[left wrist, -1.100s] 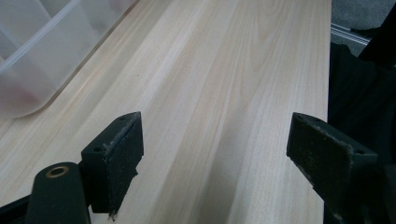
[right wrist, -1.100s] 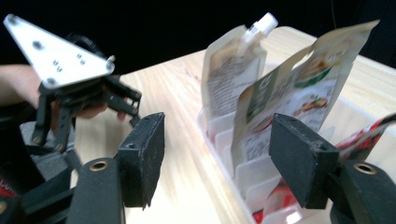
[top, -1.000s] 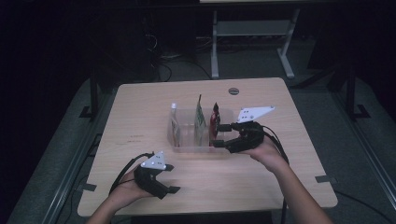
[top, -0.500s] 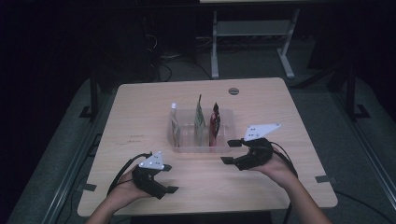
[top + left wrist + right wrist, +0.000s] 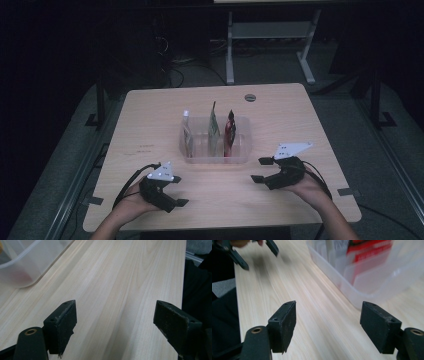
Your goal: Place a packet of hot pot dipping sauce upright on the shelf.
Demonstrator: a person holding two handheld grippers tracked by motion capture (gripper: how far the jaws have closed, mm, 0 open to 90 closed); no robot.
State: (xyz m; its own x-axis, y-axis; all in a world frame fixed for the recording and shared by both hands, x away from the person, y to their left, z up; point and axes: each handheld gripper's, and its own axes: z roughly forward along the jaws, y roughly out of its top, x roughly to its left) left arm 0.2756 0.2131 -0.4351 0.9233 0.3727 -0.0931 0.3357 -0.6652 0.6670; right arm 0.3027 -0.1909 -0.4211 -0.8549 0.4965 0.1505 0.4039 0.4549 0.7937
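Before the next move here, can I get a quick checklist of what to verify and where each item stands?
1. Left tool open, holding nothing: ok.
2. Right tool open, holding nothing: ok.
3. Both tools apart from the bin: ok.
4. Three packets upright in the bin, white, green, red: ok.
5. Bin fully on the table: ok.
6. Which packet goes next: cannot tell.
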